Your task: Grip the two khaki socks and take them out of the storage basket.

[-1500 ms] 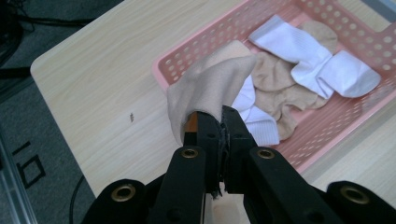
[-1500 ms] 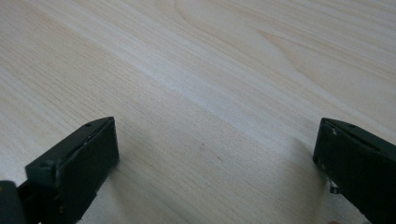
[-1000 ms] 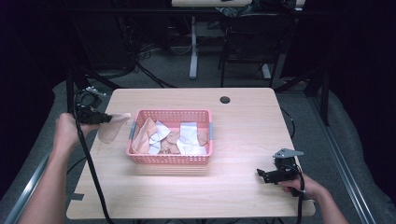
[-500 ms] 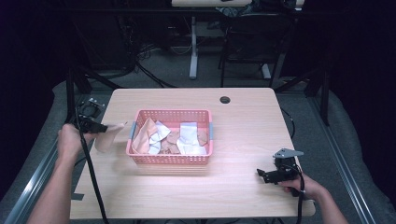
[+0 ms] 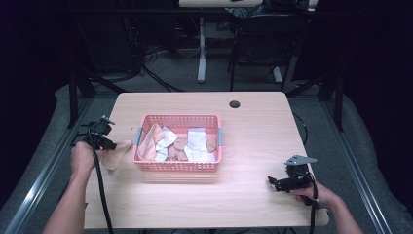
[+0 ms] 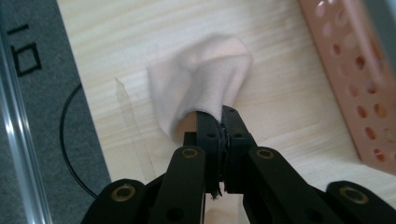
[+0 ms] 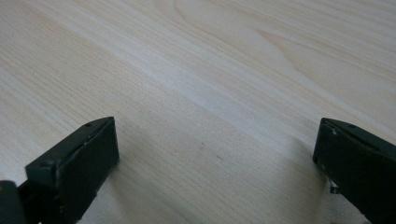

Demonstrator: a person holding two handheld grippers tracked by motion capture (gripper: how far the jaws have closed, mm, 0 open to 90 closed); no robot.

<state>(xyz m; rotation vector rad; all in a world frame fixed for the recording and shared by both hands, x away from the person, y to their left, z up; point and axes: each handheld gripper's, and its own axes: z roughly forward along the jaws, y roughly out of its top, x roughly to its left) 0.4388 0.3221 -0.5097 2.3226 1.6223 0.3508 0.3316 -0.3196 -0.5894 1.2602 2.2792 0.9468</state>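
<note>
The basket (image 5: 179,144) sits mid-tabletop (image 5: 253,122) with a heap of socks (image 5: 182,146) in it. Left of the basket, just beside its wall, my left claw (image 5: 113,144) pinches one sock (image 5: 116,153) down at the tabletop. Well right of the basket, nearer me, my right claw (image 5: 271,182) rests gaping.

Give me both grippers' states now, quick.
Left gripper: shut on a pale sock, over the table beside the basket.
Right gripper: open, nothing between the jaws, low over bare table.
</note>
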